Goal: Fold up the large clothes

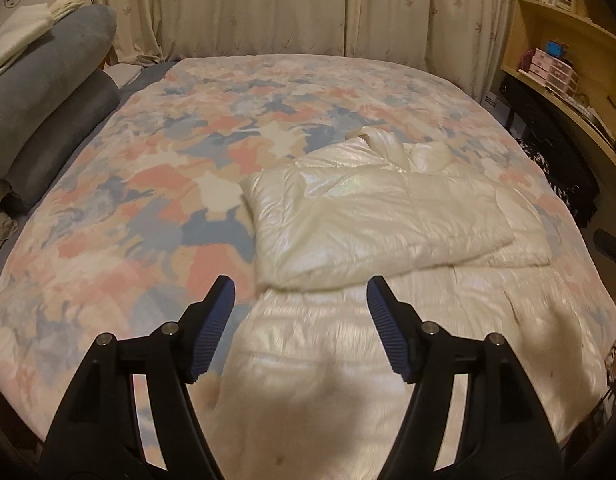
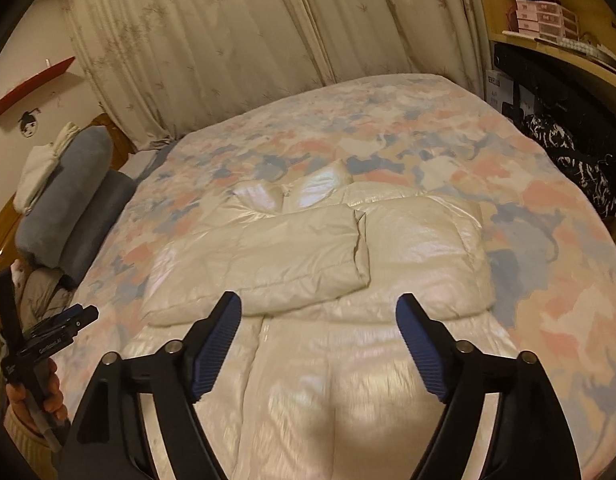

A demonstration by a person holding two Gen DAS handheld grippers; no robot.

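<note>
A large shiny cream puffer jacket (image 1: 380, 216) lies on the bed, its sleeves folded across the chest and its collar pointing to the far side. It also shows in the right wrist view (image 2: 316, 264). My left gripper (image 1: 302, 286) is open and empty, held above the jacket's near lower part. My right gripper (image 2: 320, 304) is open and empty, also above the lower part, just short of the folded sleeve. My left gripper also shows at the left edge of the right wrist view (image 2: 74, 314), held by a hand.
The bed has a floral pink, blue and cream cover (image 1: 148, 184). Grey bolsters (image 1: 44, 108) lie along the left side. Curtains (image 1: 268, 8) hang behind. A wooden shelf unit (image 1: 568, 52) and a black patterned bag (image 2: 580, 160) stand at the right.
</note>
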